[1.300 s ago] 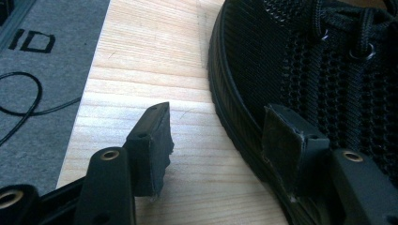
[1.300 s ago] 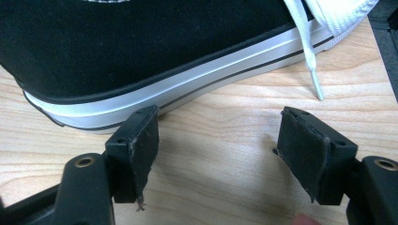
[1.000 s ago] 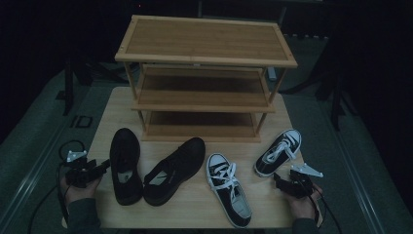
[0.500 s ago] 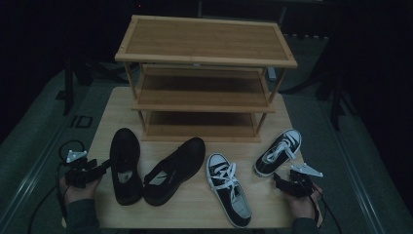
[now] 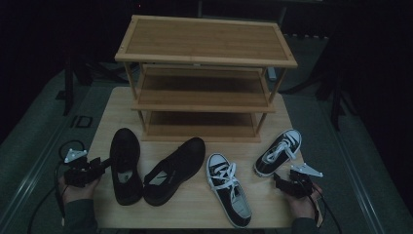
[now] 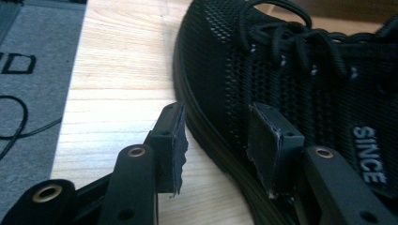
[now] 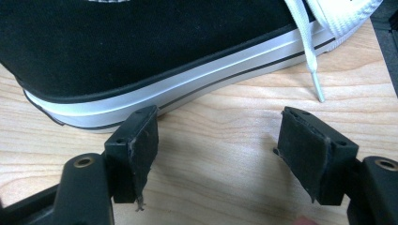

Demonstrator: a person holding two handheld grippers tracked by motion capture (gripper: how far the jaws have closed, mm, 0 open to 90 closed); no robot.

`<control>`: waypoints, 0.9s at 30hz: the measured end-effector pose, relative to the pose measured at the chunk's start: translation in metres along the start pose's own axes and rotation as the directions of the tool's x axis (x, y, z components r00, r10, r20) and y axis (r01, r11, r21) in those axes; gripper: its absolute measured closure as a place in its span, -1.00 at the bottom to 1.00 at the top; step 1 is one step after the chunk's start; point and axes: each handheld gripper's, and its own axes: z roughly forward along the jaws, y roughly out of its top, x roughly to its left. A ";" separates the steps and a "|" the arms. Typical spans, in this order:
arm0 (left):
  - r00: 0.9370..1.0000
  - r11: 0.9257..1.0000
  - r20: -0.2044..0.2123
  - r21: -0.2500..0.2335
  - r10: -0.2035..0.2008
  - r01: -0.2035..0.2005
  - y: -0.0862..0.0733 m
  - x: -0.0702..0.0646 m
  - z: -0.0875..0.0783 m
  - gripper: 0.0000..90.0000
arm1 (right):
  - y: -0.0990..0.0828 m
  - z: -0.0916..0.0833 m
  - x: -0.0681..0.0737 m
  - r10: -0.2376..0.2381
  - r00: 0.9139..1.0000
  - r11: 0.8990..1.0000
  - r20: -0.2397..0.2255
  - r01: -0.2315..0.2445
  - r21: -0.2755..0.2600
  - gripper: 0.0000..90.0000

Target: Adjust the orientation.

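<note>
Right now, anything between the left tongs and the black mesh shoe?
Nothing visible. The left tongs have just been closing and already straddle the black mesh shoe at its sole edge: one pad over the upper, the other outside the sole above the table. The pads are not yet pressing.

A pale wooden surface (image 5: 112,105) with visible grain stands in a dim room. At its far side rests a three-tier bamboo shoe rack (image 5: 204,44), its shelves bare. Grey-green flooring (image 5: 34,141) surrounds the surface, printed with dark letters (image 5: 80,121) at the left; the left gripper view shows it as grey carpet (image 6: 33,93). Beyond the rack the background falls into near blackness, with dark stand legs (image 5: 336,97) at the right.
</note>
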 end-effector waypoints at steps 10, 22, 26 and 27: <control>0.998 0.999 0.056 0.053 -0.002 -0.001 0.004 0.001 -0.002 0.32 | 0.000 0.000 0.000 0.001 1.000 1.000 0.001 -0.001 0.000 -0.36; 0.991 0.995 0.121 0.072 0.056 -0.065 0.021 -0.010 -0.021 0.37 | 0.000 0.000 0.001 0.004 1.000 1.000 0.004 -0.004 0.000 -0.36; 0.988 0.996 0.145 0.058 0.056 -0.065 0.028 -0.015 -0.029 0.40 | 0.000 0.000 0.001 0.004 1.000 1.000 0.004 -0.004 0.000 -0.36; 0.987 0.996 0.151 0.057 0.058 -0.068 0.030 -0.016 -0.031 0.40 | 0.000 0.000 0.001 0.004 1.000 1.000 0.004 -0.004 0.000 -0.36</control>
